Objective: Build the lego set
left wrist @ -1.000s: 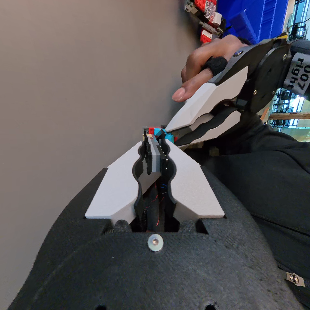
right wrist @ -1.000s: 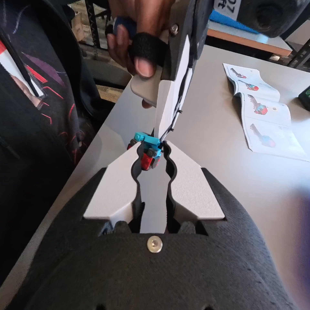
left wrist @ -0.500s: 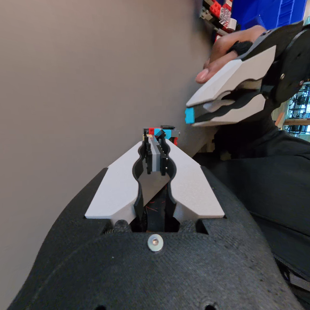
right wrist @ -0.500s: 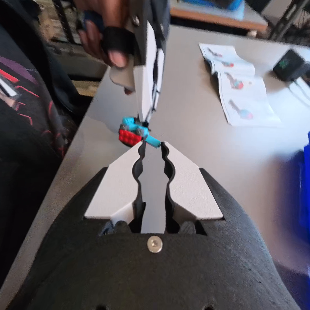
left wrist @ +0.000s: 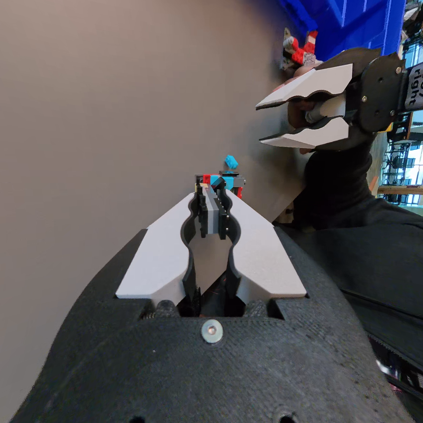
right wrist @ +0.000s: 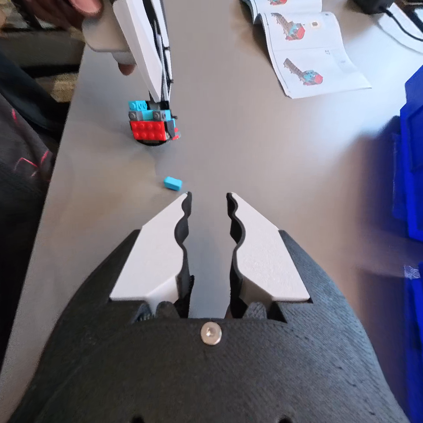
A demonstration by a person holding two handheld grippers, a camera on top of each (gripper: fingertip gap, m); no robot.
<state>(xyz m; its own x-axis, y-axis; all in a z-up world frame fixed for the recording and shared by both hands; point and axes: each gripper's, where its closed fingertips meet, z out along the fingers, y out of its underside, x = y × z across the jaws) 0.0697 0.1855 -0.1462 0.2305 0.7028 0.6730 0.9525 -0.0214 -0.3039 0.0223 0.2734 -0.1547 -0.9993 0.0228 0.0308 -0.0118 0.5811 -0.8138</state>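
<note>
My left gripper is shut on the lego model, a grey and black strip with a red and light blue end. In the right wrist view the model hangs down from the left gripper with its red end touching or just above the grey table. A small light blue brick lies loose on the table, just ahead of my right gripper, which is open and empty. The same brick shows beyond the model in the left wrist view, where the right gripper is up to the right.
An open instruction booklet lies at the far right of the table. Blue bins stand at the right edge. A pile of red and grey lego parts lies by the blue bin. A person in dark clothing is at the table's left edge. The grippers' ends are close to 11 cm from one another.
My right gripper drew back from the model holding the small light blue brick, then opened; the brick now lies on the table. The left gripper kept hold of the model.
</note>
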